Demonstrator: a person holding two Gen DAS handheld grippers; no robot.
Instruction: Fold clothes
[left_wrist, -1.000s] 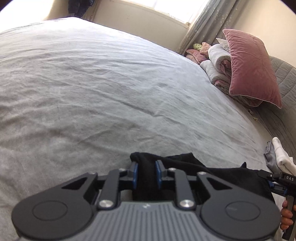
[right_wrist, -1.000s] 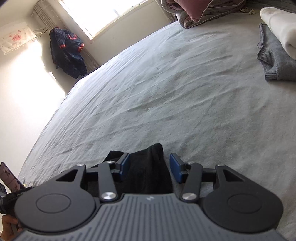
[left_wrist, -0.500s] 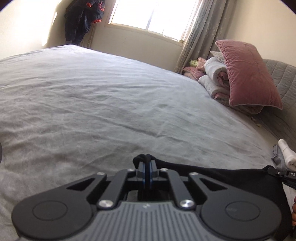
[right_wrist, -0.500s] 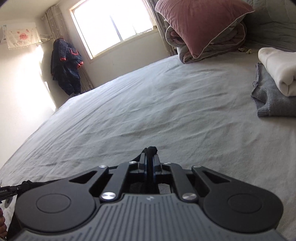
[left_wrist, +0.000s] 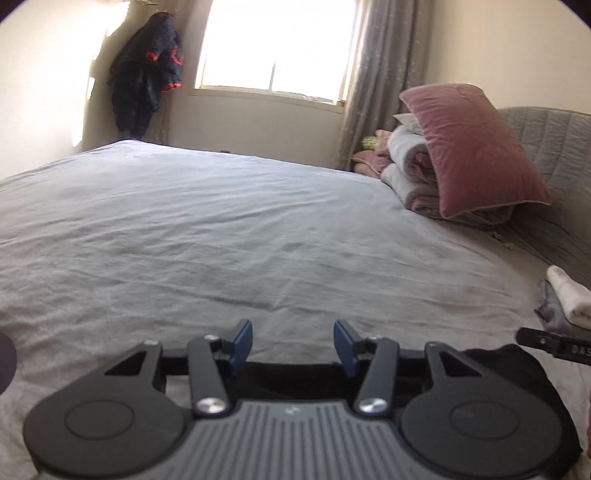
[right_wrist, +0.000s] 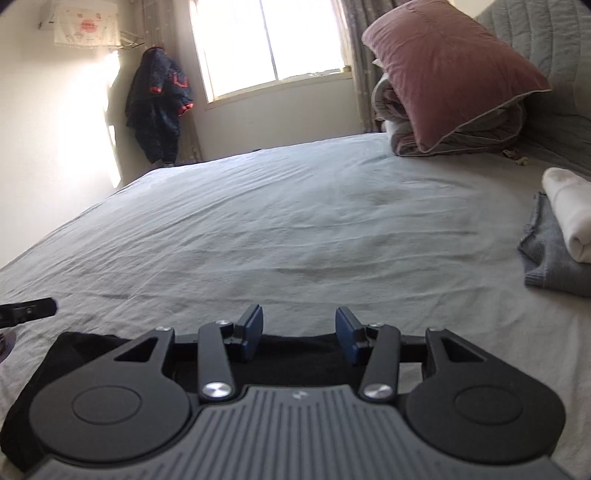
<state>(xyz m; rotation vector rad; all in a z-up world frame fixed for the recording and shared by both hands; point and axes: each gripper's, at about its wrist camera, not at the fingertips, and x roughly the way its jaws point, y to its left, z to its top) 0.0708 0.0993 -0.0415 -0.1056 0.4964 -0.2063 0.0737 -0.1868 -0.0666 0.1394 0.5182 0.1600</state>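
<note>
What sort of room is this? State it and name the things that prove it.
A bedroom, most likely in a home. A wide bed with a grey sheet fills the view, a pink pillow leans on rolled bedding by the padded headboard, and a dark jacket hangs beside the curtained window.

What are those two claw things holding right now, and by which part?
Nothing. The left gripper and the right gripper are both opening, their pads apart and off the black garment, which lies on the bed beneath them.

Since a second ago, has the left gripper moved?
Yes. The left gripper has tilted up: the window, then cut off at the top, now shows in full. Its jaws, then around the black garment, are opening with nothing between them.
</note>
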